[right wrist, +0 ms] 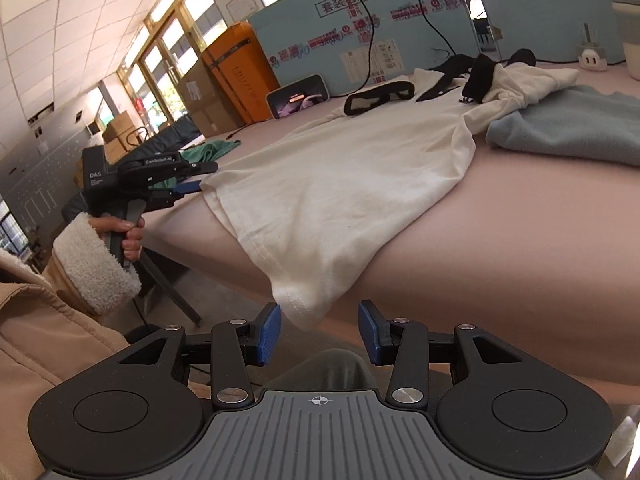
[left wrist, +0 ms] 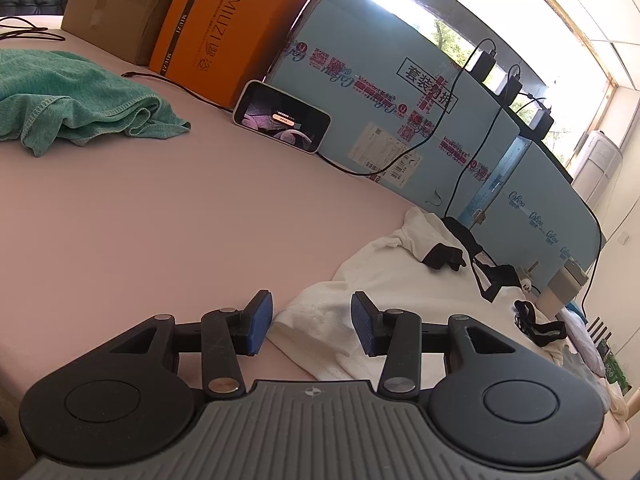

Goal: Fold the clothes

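While both pairs of tongs stand wide apart with nothing between their blue pads, the left tongs [left wrist: 312, 326] hover at the near corner of the white shirt [right wrist: 340, 184], its hem just ahead of them; the right tongs [right wrist: 319, 332] sit just below the shirt's other corner, which droops over the edge of the pink surface [left wrist: 160, 216]; a hand [right wrist: 124, 236] in a fleece cuff grips the left tool's handle; a grey-blue cloth [right wrist: 568, 128] touches the shirt, a green towel [left wrist: 76, 100] lies well apart, and a phone [left wrist: 282, 116] leans on a blue box [left wrist: 380, 92].
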A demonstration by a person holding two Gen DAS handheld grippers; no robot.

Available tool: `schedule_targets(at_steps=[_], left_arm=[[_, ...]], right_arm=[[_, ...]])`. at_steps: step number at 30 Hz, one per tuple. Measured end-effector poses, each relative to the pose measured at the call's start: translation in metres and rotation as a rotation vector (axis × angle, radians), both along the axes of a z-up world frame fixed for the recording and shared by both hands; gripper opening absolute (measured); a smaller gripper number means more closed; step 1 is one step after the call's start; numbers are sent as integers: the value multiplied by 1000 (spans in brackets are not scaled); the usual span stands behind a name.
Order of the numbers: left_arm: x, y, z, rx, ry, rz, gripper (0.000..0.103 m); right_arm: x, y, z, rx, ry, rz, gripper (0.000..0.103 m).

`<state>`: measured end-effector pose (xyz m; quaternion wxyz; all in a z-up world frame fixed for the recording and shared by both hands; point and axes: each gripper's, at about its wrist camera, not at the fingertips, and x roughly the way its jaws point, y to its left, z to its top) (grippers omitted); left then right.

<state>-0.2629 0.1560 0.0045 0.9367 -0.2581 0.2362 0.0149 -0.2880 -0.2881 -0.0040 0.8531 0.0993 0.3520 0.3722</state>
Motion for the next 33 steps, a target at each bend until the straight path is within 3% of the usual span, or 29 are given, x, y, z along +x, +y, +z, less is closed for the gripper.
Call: schedule_targets(at_steps=[5, 10, 13, 14, 18, 19, 27, 33], left_arm=[[1, -1, -1, -31, -20, -26, 61], [5, -11, 1, 18, -18, -34, 68], [5, -13, 1, 33, -18, -25, 63], [4, -13, 1, 36, -18, -20, 54], [1, -9, -1, 16, -4, -7, 21], [0, -8, -1, 9, -2, -15, 18], [-19, 2, 17, -30, -39, -56, 9], [-35, 10, 31, -8, -59, -18, 8]], right_arm=[[13, -2, -11, 114, 89, 1, 42], [19, -3, -21, 164, 142, -7, 22], [18, -9, -22, 209, 153, -15, 12], [17, -10, -22, 220, 152, -20, 7], [17, -19, -22, 265, 158, -63, 7], [17, -21, -21, 281, 159, -71, 7], [15, -42, -2, 434, 145, -54, 6], [12, -51, 14, 484, 114, -27, 6]])
